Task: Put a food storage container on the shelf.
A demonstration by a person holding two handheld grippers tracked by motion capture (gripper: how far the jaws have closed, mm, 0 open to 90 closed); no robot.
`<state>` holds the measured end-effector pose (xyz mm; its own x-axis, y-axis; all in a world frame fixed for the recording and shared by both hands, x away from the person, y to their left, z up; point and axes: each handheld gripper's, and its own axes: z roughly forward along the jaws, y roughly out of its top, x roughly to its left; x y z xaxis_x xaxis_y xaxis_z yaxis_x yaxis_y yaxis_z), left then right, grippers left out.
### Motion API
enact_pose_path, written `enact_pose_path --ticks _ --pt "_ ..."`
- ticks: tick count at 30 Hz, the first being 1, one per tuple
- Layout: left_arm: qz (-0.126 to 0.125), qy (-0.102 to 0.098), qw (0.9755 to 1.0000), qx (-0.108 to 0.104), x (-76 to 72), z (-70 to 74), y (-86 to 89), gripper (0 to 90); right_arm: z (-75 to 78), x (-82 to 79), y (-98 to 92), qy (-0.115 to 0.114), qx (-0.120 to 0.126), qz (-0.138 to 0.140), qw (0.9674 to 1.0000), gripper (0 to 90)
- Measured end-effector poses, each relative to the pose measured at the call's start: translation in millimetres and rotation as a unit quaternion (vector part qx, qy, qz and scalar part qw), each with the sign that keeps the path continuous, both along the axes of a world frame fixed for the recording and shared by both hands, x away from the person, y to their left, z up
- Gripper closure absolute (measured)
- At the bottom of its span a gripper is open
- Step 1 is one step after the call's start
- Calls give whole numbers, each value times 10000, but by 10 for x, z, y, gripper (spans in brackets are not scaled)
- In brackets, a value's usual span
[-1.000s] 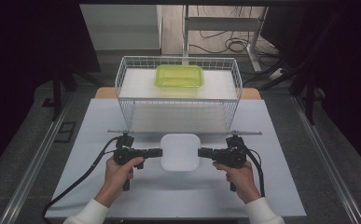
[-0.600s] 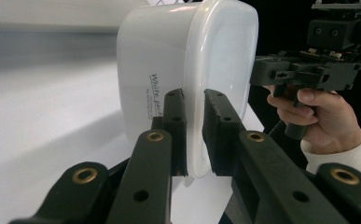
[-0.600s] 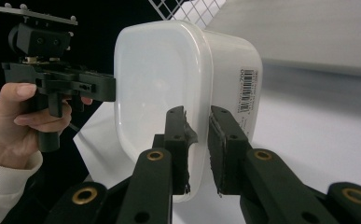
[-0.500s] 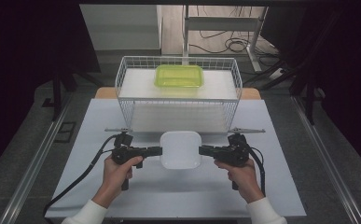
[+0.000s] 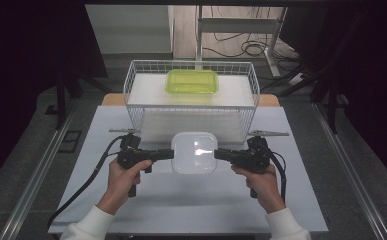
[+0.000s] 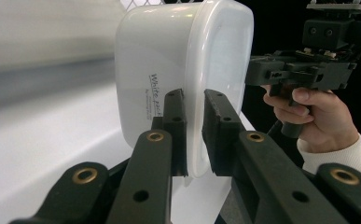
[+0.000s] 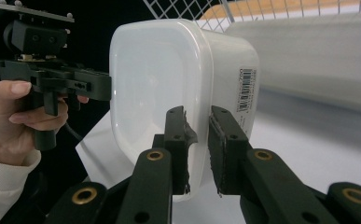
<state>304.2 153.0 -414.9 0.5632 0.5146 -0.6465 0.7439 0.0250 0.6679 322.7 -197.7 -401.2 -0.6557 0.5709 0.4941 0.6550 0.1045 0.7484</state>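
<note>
- Table (image 5: 291, 200): spread under both tools, white-covered, giving a bare stretch to lift from; its near edge cut off at the bottom of the high view.
- Wire basket (image 5: 191, 107): just beyond the two tools, open at the top, likely the drop-off place; a white block inside, which hides the basket floor.
- Green box (image 5: 192, 81): resting on that block, well beyond the tools, lying flat; contents impossible to make out.
- White box (image 5: 194, 152): right between the tools, gripped by its rim at opposite ends, probably so that it stays level and cannot swing. Seems raised off the table, judging by the gap below it in the gripper views. Handwriting (image 6: 154, 95) on one wall and a barcode label (image 7: 242, 89) on another, both too small to read fully; inside hidden by the cloudy plastic.
- Left tool (image 5: 167, 153): clamped on the box's left rim, rim pinched between both pads (image 6: 174, 122).
- Right tool (image 5: 220, 154): clamped on the opposite rim likewise; its pad (image 7: 175, 135) looks torn at the edge.
</note>
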Motion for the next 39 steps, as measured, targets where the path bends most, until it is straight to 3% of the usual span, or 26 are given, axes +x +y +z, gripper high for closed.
enact_pose_path --ticks 6,18,27,35,39 --pt "17 -86 10000 -13 71 134 0 801 148 77 -2 -109 31 -10 9999 775" --pt "88 -456 9989 18 153 552 59 803 494 177 53 -422 135 6 9990 774" --pt "115 -588 9982 -15 274 751 105 804 722 282 102 -575 117 25 9983 773" --pt "151 -895 9959 71 413 1112 146 804 1047 431 160 -795 81 -18 9968 773" --pt "216 -1038 9943 109 551 1340 186 805 1276 591 208 -889 79 -8 9960 774"
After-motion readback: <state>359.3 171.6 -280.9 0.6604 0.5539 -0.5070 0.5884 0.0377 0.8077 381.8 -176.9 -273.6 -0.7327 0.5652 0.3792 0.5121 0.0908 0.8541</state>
